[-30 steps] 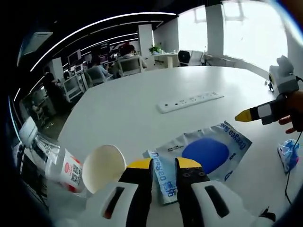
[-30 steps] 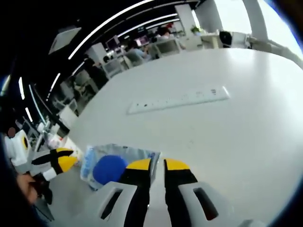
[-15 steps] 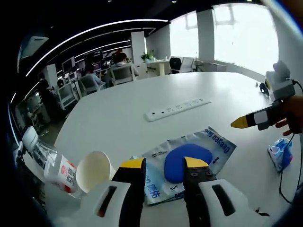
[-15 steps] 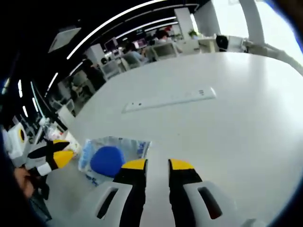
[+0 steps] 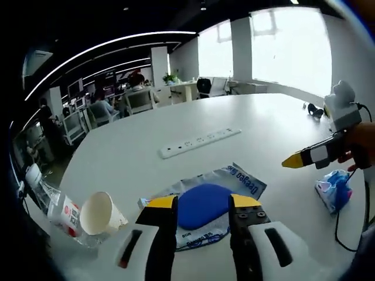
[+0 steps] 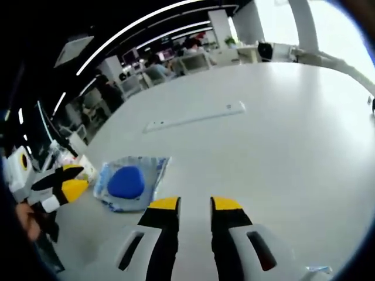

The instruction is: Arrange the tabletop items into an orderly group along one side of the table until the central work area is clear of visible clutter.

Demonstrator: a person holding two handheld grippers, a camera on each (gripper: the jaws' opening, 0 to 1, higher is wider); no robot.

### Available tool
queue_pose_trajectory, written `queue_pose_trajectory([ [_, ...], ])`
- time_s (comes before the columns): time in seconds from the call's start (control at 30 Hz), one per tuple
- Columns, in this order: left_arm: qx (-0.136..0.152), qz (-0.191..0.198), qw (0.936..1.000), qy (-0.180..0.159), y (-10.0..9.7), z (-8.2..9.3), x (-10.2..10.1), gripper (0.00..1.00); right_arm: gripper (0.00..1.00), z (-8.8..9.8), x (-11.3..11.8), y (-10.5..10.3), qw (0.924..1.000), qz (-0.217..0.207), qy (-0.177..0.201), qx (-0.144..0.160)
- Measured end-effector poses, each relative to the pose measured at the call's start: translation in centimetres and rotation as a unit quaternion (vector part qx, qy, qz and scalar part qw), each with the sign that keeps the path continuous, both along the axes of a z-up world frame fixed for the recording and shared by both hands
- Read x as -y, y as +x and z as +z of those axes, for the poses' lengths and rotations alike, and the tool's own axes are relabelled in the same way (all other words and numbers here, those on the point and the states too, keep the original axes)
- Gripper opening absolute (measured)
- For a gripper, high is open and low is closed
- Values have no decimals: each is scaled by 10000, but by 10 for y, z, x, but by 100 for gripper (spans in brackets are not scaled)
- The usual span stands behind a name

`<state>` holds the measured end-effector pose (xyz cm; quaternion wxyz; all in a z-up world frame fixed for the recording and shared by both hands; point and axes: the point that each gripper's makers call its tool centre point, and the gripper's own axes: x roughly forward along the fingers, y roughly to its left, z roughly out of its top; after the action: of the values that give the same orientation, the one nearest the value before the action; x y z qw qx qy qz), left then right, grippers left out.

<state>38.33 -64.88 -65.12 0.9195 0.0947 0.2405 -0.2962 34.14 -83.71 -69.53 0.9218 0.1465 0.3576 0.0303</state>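
A clear pouch with a blue pad [image 5: 205, 202] lies flat on the white table [image 5: 146, 117], just beyond my left gripper [image 5: 203, 202], whose jaws stand open and hold nothing. Left of the pouch a paper cup [image 5: 98, 213] lies on its side against a plastic bottle [image 5: 58, 209]. My right gripper [image 5: 295, 160] comes in from the right, held by a hand. In the right gripper view, my right gripper [image 6: 195, 204] hovers over bare table with a narrow gap between its jaws and nothing in them. The pouch [image 6: 126, 182] and the left gripper [image 6: 69, 180] lie at its left.
A white power strip [image 5: 199, 142] lies across the table's middle, and it shows further off as the power strip [image 6: 193, 116]. A small blue packet [image 5: 333, 190] and a black cable [image 5: 338, 218] lie at the right edge. Desks, chairs and people fill the office behind.
My left jaws have spread wider and the gripper has backed away from the pouch. My right jaws have parted a little and that gripper has drawn back from the pouch.
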Motion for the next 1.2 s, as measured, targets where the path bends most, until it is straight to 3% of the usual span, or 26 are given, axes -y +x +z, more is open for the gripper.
queue_pose_trajectory([
  [0.7,-301,-462,9985,-41,-39,-12,29,42,19,15,27,-37,9994,-321,-103,103],
  [1.0,-289,-669,9971,-206,-57,-6,43,45,21,17,35,-62,9986,-502,-106,86],
  [1.2,-359,-832,9958,-138,-72,-10,54,45,22,19,43,-80,9978,-640,-138,88],
])
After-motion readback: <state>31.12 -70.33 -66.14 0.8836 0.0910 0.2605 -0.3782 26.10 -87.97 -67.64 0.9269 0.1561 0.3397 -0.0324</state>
